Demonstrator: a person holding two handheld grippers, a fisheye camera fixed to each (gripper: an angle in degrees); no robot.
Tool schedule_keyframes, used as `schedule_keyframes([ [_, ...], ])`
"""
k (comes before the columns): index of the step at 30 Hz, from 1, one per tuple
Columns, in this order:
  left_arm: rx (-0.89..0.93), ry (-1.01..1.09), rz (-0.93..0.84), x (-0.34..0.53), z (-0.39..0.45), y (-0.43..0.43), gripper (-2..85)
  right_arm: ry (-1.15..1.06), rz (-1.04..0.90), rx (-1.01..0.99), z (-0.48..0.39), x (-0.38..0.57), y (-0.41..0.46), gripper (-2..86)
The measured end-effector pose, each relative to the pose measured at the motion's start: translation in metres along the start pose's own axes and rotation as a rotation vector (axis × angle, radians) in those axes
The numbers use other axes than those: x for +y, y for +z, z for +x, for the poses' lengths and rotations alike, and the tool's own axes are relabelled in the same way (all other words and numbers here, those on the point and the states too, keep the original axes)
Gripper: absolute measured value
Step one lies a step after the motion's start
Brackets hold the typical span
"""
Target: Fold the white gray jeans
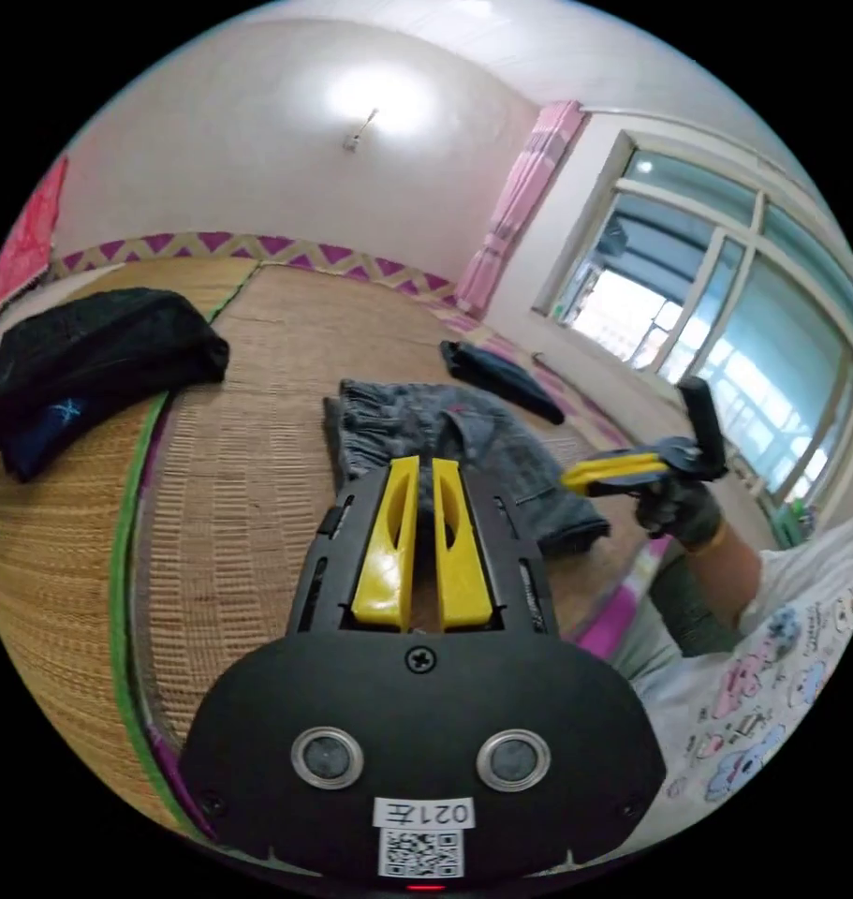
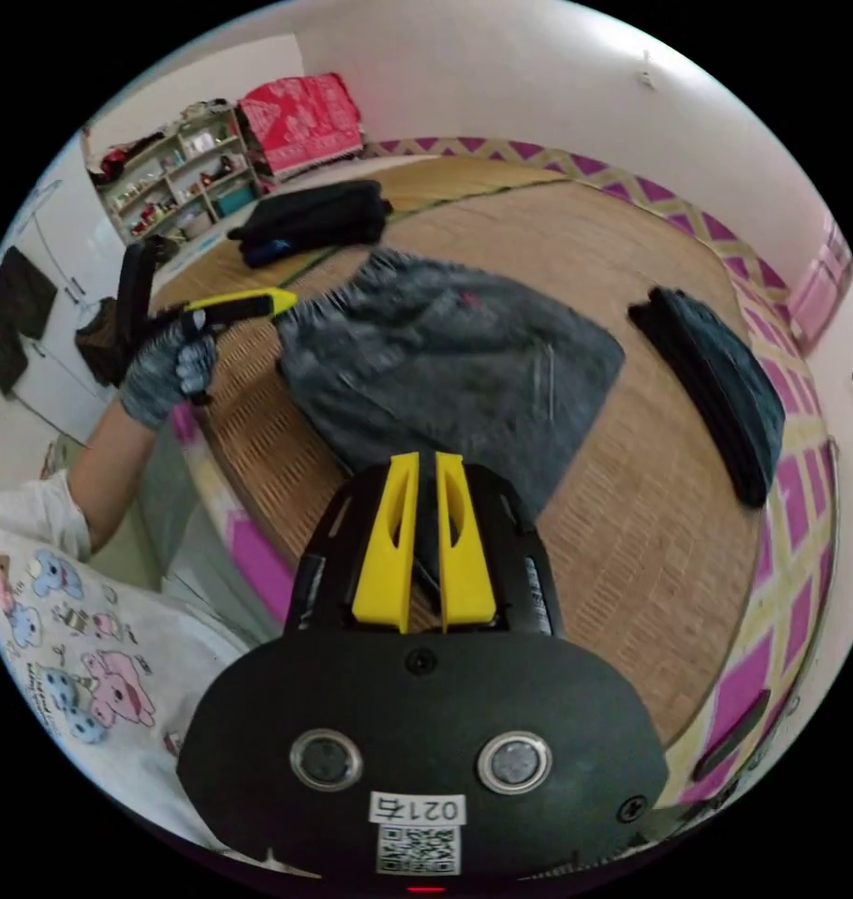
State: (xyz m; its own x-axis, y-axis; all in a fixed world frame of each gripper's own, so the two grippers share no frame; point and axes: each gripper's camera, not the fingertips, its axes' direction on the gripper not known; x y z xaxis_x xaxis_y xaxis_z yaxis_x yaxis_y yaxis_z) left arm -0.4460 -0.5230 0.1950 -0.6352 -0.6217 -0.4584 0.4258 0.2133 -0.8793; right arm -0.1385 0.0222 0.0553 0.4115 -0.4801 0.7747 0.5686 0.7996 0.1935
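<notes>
Nearest, the left gripper [image 1: 424, 468] and right gripper [image 2: 424, 464] hover with fingers nearly together, holding nothing, above the folded gray jeans [image 2: 449, 361] on the straw mat [image 2: 632, 524]; beyond lie dark folded clothes [image 2: 716, 393]; a careless brush might undo the fold.

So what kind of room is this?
Probably a bedroom in a home: a woven mat with folded clothes on it, pink curtains by a big window, and cluttered shelves.

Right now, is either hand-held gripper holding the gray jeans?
No. The gray jeans lie folded on the woven mat, with both grippers empty.
</notes>
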Motion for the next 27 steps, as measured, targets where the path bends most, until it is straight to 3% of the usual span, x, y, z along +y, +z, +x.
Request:
schedule_keyframes([
  [1, -0.01, -0.028, -0.114, -0.002, -0.01, 0.02, -0.7, 0.028, -0.052, 0.003, 0.009, 0.013, 0.014, 2.1],
  [6, 0.112, -0.137, -0.068, -0.015, -0.034, 0.015, -0.7, 0.02, 0.009, -0.057, 0.031, 0.03, 0.005, 3.0],
  [9, 0.135, -0.131, 0.122, -0.026, -0.041, -0.006, 0.0, 0.179, 0.191, -0.134, 0.081, 0.033, -0.023, 7.1],
  [11, 0.193, -0.18, 0.069, -0.04, -0.051, 0.004, 2.1, 0.356, 0.268, -0.258, 0.141, 0.031, -0.023, 10.3],
  [13, 0.248, -0.219, -0.089, -0.06, -0.065, 0.035, 11.7, 0.449, 0.238, -0.382, 0.183, 0.026, -0.005, 11.9],
  [15, 0.282, -0.228, -0.163, -0.069, -0.073, 0.051, 13.3, 0.507, 0.183, -0.528, 0.215, 0.022, 0.02, 12.5],
  [20, 0.349, -0.203, -0.224, -0.09, -0.08, 0.067, 11.6, 0.552, 0.192, -0.786, 0.252, 0.011, 0.056, 10.4],
  [27, 0.391, -0.195, -0.215, -0.121, -0.062, 0.054, 5.7, 0.506, 0.164, -0.829, 0.261, -0.007, 0.056, 4.1],
])
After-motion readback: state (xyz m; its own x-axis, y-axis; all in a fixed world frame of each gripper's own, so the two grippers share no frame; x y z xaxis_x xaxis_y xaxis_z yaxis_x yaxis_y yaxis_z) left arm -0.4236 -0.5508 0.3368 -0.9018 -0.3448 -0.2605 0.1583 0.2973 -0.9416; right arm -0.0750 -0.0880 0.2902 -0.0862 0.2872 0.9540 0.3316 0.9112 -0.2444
